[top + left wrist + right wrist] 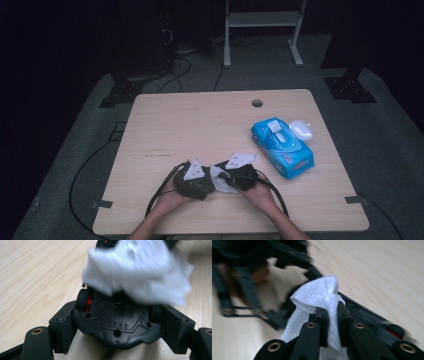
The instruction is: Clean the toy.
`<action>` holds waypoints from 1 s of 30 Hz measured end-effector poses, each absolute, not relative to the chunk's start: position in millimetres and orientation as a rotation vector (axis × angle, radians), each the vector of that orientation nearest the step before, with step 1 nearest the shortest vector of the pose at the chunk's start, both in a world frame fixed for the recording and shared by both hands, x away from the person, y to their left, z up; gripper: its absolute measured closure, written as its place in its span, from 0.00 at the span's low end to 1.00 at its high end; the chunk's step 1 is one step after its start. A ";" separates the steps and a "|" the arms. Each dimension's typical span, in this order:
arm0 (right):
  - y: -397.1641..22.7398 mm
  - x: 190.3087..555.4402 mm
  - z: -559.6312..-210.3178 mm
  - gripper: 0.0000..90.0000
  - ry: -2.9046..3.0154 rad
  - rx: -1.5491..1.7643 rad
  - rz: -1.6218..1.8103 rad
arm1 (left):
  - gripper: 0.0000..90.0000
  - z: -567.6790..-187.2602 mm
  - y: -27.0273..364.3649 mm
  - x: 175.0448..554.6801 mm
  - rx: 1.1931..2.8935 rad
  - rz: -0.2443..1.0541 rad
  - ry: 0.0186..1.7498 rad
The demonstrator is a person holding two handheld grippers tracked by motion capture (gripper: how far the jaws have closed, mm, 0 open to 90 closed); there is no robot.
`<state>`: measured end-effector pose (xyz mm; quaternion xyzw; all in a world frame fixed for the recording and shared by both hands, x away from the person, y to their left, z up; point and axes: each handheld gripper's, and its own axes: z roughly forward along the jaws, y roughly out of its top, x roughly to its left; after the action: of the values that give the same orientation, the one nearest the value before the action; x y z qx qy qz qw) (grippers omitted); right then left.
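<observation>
my left claw [117, 322]: jaws clamped on the toy car [117, 320], belly up, near table edge
my right claw [329, 315]: pinched tight on the wipe [317, 300], rubbing the car
risk: push too hard, car probably twists loose
behind car: wipes pack [282, 147], untouched

txt: none legible | blue wipes pack [283, 147]: print too blurry

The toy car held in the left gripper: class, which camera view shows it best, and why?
The left gripper view: the toy car lies close up, underside and wheels visible, clamped between the jaws. The high view shows a small dark shape in the left gripper. The right gripper view shows blurred dark parts behind the wipe.
</observation>
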<state>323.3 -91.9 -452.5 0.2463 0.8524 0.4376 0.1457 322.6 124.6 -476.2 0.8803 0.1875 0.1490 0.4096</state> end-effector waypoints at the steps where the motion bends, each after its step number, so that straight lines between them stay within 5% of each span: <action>1: -95.8 323.5 -451.9 0.92 2.451 0.741 1.271 | 0.26 -475.3 124.8 322.3 2.214 0.375 0.472; 30: -79.2 318.0 -452.0 0.92 2.523 0.638 1.370 | 0.27 -472.1 118.2 316.3 2.227 0.430 0.421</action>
<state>318.0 -79.2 -452.0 0.2160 0.8535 0.4635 0.1001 316.3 118.2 -472.1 0.8826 0.1668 0.1704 0.4051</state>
